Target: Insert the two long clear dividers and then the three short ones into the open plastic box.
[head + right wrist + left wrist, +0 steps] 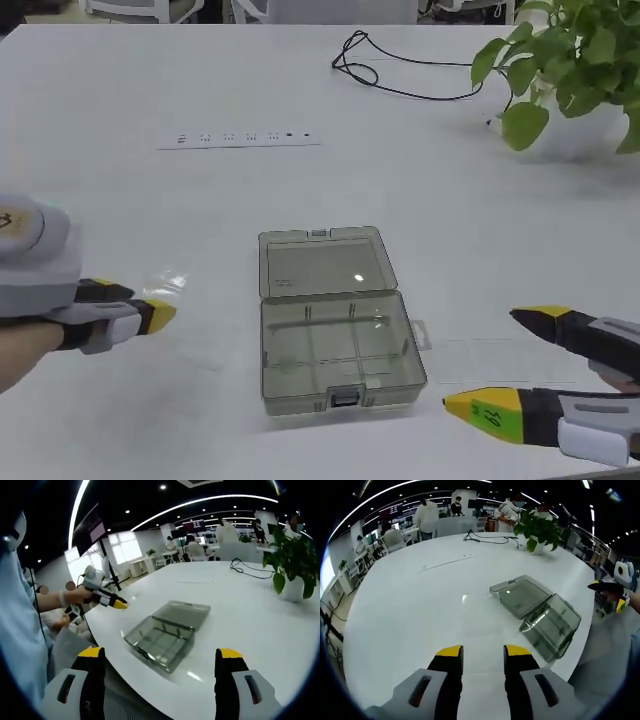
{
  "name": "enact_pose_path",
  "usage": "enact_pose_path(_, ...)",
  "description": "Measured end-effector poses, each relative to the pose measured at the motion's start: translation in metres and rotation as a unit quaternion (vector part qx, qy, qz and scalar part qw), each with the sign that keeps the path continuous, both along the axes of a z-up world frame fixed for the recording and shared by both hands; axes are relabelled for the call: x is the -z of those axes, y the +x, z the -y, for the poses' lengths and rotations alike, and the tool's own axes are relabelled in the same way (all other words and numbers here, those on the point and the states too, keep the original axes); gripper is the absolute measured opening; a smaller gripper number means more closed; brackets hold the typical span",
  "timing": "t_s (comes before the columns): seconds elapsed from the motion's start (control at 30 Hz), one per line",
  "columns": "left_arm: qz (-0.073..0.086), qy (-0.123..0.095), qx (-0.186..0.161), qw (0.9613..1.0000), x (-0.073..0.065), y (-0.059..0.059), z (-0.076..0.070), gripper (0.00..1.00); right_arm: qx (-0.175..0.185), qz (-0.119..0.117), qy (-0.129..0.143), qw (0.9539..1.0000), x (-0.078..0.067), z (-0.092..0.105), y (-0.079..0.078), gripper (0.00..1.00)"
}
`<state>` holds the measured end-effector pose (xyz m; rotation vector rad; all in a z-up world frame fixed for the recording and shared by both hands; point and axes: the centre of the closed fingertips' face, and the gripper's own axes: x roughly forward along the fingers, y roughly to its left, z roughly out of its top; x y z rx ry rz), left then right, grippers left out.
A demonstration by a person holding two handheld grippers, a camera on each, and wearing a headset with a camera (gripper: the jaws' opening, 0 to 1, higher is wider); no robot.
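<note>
Right hand-held gripper [483,360], yellow-tipped: jaws wide, empty, near box's front right corner. Left hand-held gripper [483,652]: jaws narrow, any hold cannot be told. Open smoky transparent plastic box [340,352]: mid white counter [150,200], lid flat behind. Leafy green potted plant [570,60]: far right.

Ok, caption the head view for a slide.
Open plastic box on white table between left gripper and right gripper.

Big white table [450,200] with a leafy potted plant [570,60], a looped black cable [440,98] and a flush power strip [240,137]. Open office behind: dark ceiling, curved strip lights [200,504], white chairs [394,540].
</note>
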<state>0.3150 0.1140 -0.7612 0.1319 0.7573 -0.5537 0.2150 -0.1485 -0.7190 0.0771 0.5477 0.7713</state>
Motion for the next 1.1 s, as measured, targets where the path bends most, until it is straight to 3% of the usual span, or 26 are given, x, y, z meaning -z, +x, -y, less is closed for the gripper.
enact_pose_path(0.2,0.029,-0.020,0.023,0.9991,-0.018,0.000,0.029,0.30,0.001,0.008,0.014,0.9999,-0.008,-0.010,0.009,0.87)
enact_pose_path(0.47,0.056,-0.040,0.051,0.9963,-0.032,-0.002,0.061,0.30,-0.004,0.013,0.031,0.9994,-0.017,-0.024,0.020,0.79)
enact_pose_path(0.53,0.053,-0.043,0.059,0.9959,-0.032,-0.004,0.068,0.30,-0.005,0.015,0.036,0.9992,-0.018,-0.028,0.022,0.78)
enact_pose_path(0.57,0.061,-0.045,0.065,0.9950,-0.035,-0.005,0.074,0.30,-0.005,0.015,0.036,0.9992,-0.018,-0.029,0.023,0.76)
enact_pose_path(0.8,0.073,-0.061,0.092,0.9911,-0.042,-0.012,0.103,0.30,-0.004,0.020,0.055,0.9983,-0.021,-0.042,0.034,0.69)
enact_pose_path(0.93,0.079,-0.071,0.102,0.9891,-0.045,-0.015,0.119,0.30,0.001,0.015,0.086,0.9961,-0.027,-0.056,0.041,0.63)
enact_pose_path(1.1,0.089,-0.074,0.113,0.9868,-0.048,-0.018,0.133,0.30,0.007,0.011,0.100,0.9949,-0.028,-0.062,0.054,0.58)
